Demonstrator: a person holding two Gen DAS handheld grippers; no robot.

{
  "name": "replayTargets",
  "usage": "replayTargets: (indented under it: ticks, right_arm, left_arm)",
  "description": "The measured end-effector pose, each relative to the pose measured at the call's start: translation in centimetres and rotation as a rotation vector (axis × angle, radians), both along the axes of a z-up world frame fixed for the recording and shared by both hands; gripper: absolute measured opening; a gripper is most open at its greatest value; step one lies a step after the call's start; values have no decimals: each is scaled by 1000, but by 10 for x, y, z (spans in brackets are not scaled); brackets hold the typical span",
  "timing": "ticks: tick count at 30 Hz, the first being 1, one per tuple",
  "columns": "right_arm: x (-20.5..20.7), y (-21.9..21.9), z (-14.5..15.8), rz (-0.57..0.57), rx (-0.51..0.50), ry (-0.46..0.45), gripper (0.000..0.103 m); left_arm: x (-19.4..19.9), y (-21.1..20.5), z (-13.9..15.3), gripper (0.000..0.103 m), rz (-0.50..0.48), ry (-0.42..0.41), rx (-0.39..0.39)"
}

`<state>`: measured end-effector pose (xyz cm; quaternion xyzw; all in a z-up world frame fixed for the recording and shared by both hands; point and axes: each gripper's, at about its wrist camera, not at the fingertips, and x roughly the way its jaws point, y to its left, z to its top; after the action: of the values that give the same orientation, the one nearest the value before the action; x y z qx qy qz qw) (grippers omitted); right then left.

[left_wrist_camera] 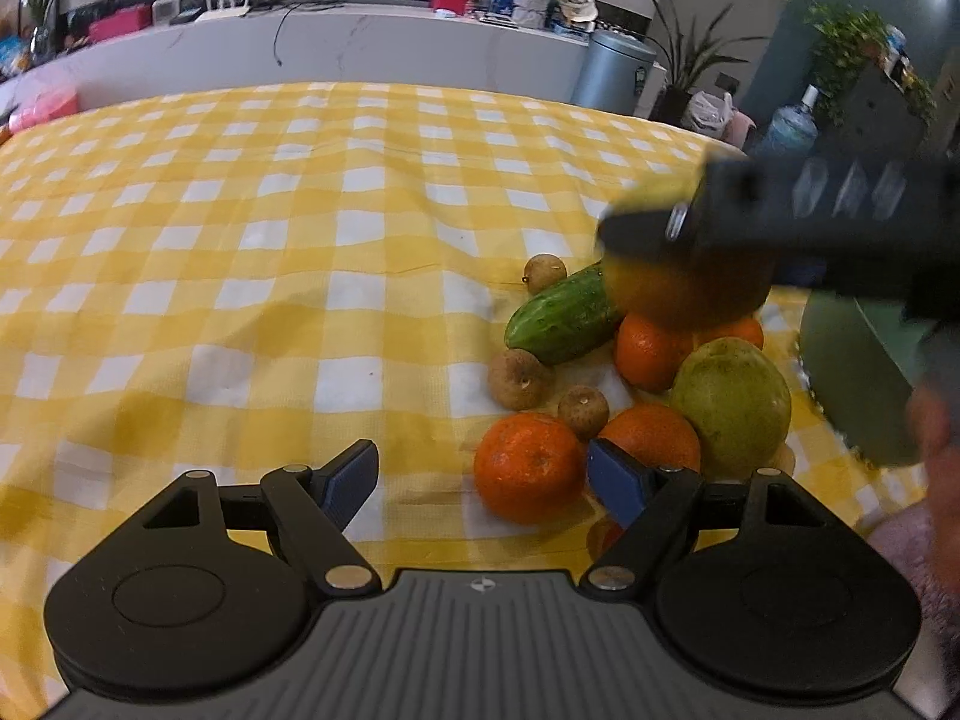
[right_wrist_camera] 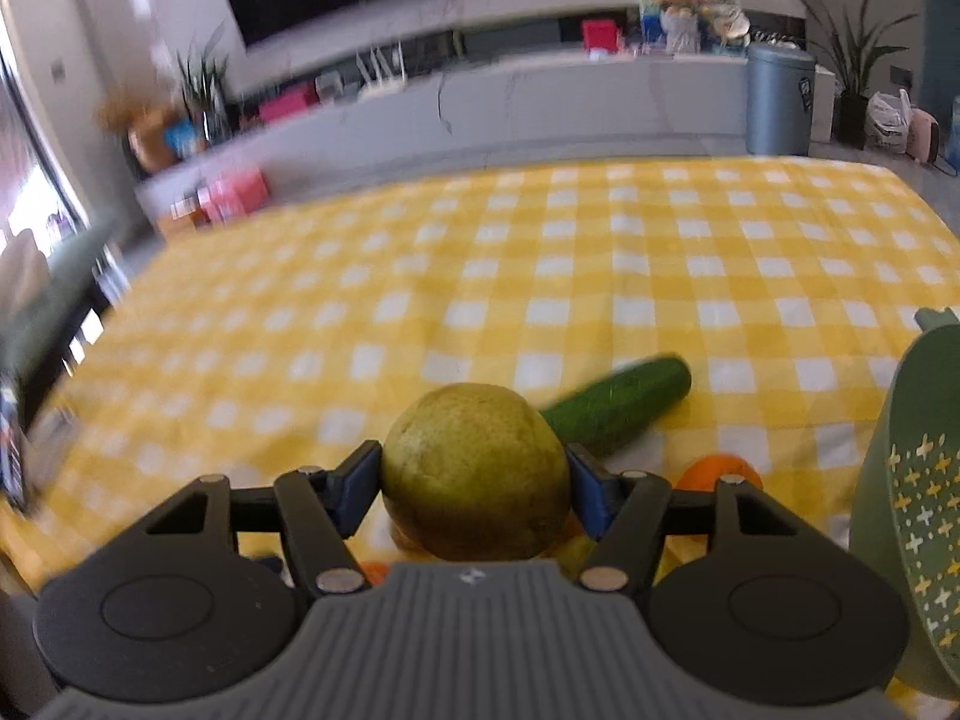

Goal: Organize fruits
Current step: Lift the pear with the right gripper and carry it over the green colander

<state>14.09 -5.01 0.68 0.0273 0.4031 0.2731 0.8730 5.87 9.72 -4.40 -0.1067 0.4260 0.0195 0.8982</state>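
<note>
In the right wrist view my right gripper (right_wrist_camera: 474,474) is shut on a yellow-green round fruit (right_wrist_camera: 474,468), both blue pads pressed to its sides, held above the yellow checked cloth (right_wrist_camera: 540,276). A cucumber (right_wrist_camera: 618,402) and an orange (right_wrist_camera: 720,471) lie below and beyond it. In the left wrist view that held fruit (left_wrist_camera: 684,288) hangs blurred over the pile: a cucumber (left_wrist_camera: 564,318), three oranges (left_wrist_camera: 528,468), a second yellow-green fruit (left_wrist_camera: 732,402) and small brown fruits (left_wrist_camera: 521,379). My left gripper (left_wrist_camera: 483,474) is open, low over the cloth at the pile's left edge, holding nothing.
A green colander (right_wrist_camera: 912,510) with cross-shaped holes stands at the right, beside the pile; it also shows as the green colander (left_wrist_camera: 864,384) in the left wrist view. A person's hand (left_wrist_camera: 936,420) is at the right edge. The cloth stretches bare to the left and far side.
</note>
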Motion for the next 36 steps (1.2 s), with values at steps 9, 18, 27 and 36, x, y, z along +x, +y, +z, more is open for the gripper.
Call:
replayTargets:
  ticks: [9,18,27,36]
  right_arm:
    - [-7,-32,41,-33,190,-101,62]
    - [-4,-78,34,-83,298,-72,62]
    - [-4,-110,29,-139,365,-58,62]
    - [4,-121,22,-171,399,-2,62]
  left_arm:
    - [-11,-15,13,93,-143,-182,40]
    - [-10,-76,9,93,-405,-311,135]
    - [27,-98,0,91,-311,-175,97]
    - [42,-109,-2,91,-195,-66,102]
